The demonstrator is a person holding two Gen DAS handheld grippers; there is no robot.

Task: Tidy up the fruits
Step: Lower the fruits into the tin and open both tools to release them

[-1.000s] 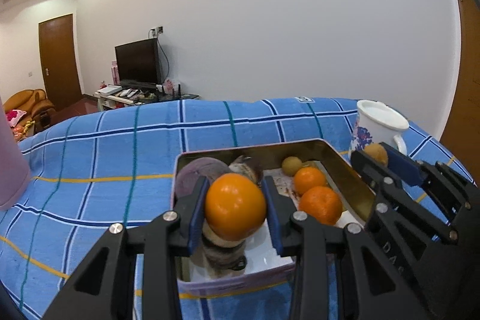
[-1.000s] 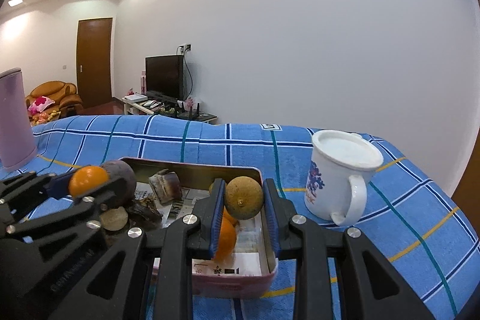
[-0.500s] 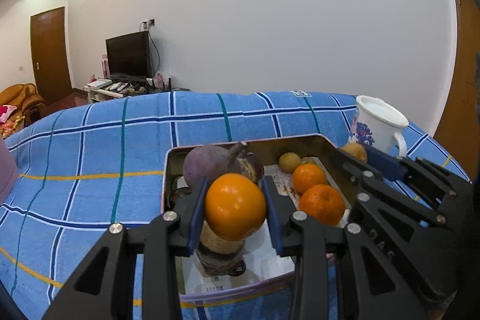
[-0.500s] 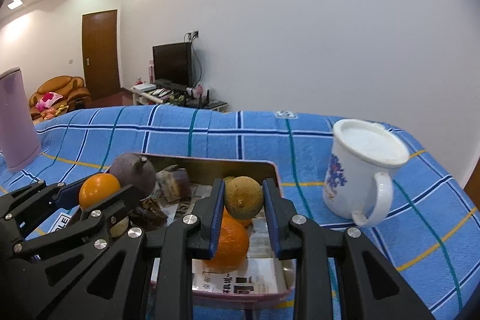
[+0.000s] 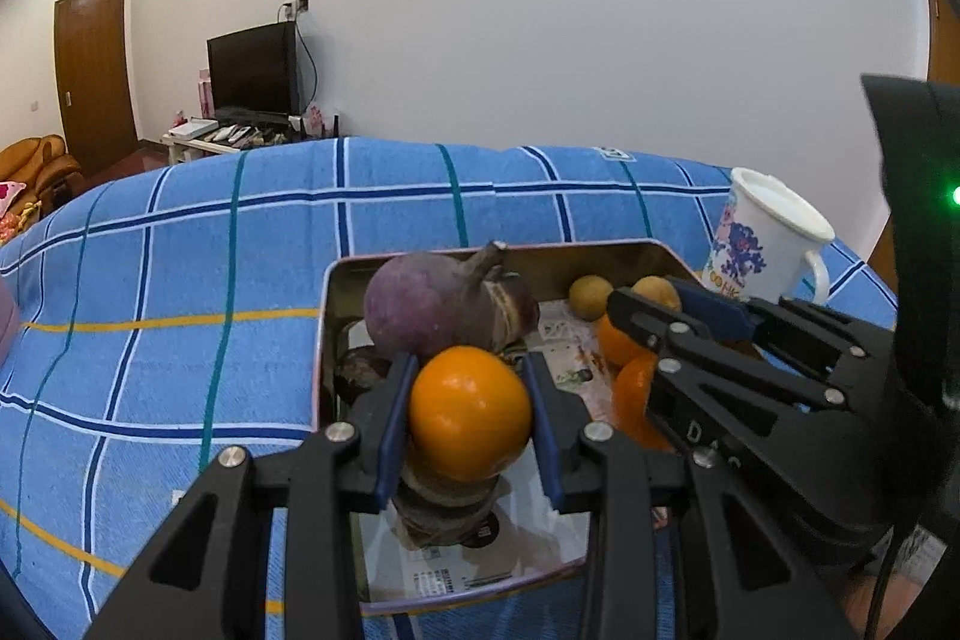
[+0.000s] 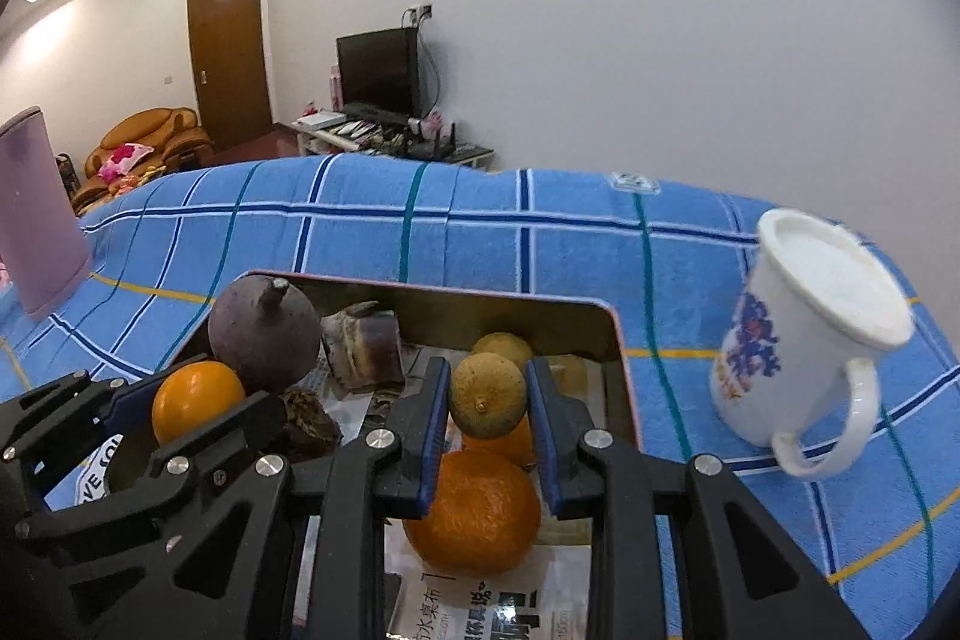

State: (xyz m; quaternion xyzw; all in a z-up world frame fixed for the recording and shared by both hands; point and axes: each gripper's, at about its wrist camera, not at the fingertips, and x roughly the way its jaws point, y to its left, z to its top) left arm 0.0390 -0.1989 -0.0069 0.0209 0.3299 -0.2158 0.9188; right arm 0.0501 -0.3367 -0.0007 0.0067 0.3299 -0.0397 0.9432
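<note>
- Left gripper: jaws closed on an orange, held above the near end of the tin.
- Right gripper: jaws closed on a yellow-brown citrus fruit, held above the tin's right side.
- Tin: rests on the blue checked cloth; contains a purple round fruit and further oranges.
- White mug: stands on the cloth, right of the tin.

Newspaper in tin: Chinese print, perhaps "水桌布".
</note>
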